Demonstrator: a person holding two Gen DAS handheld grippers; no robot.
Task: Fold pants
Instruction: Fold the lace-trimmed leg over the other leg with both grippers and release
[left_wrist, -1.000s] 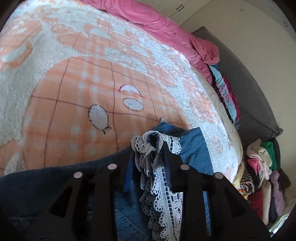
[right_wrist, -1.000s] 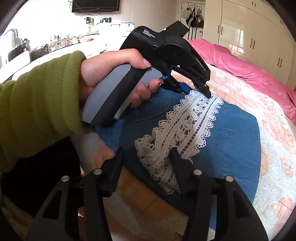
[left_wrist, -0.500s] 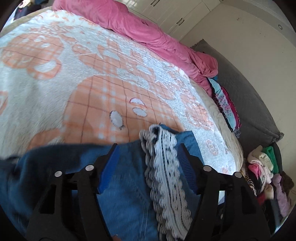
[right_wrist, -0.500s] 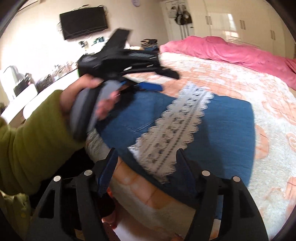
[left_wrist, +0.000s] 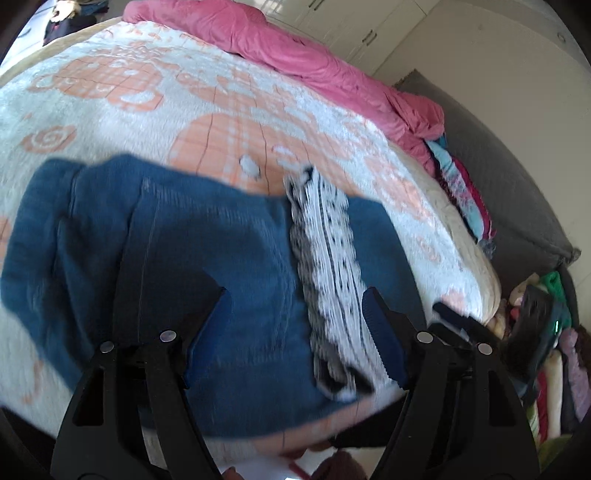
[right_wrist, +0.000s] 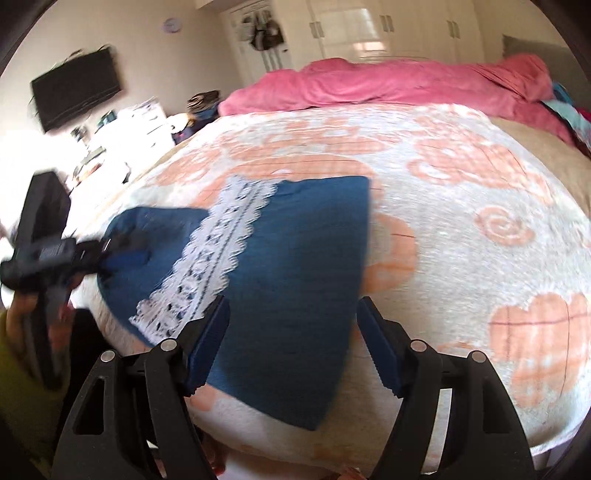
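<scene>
Blue denim pants (left_wrist: 207, 258) with a white lace strip (left_wrist: 328, 266) lie folded on the bed near its front edge. They also show in the right wrist view (right_wrist: 295, 277), lace (right_wrist: 214, 258) on the left side. My left gripper (left_wrist: 295, 336) is open and empty, raised above the pants. My right gripper (right_wrist: 291, 343) is open and empty, above the pants' near edge. The left gripper (right_wrist: 44, 254) shows at the left of the right wrist view, off the pants' left end. The right gripper (left_wrist: 491, 328) shows at the right of the left wrist view.
An orange and white patterned blanket (right_wrist: 461, 229) covers the bed. A pink duvet (right_wrist: 388, 85) lies bunched along the far side. A pile of clothes (left_wrist: 546, 369) sits beside the bed, next to a grey headboard (left_wrist: 517, 177). A wall TV (right_wrist: 77, 88) and cupboards stand beyond.
My left gripper has let go of the lace end of the pants, opened and pulled back and up. My right gripper has drawn back too. The pants now lie flat.
</scene>
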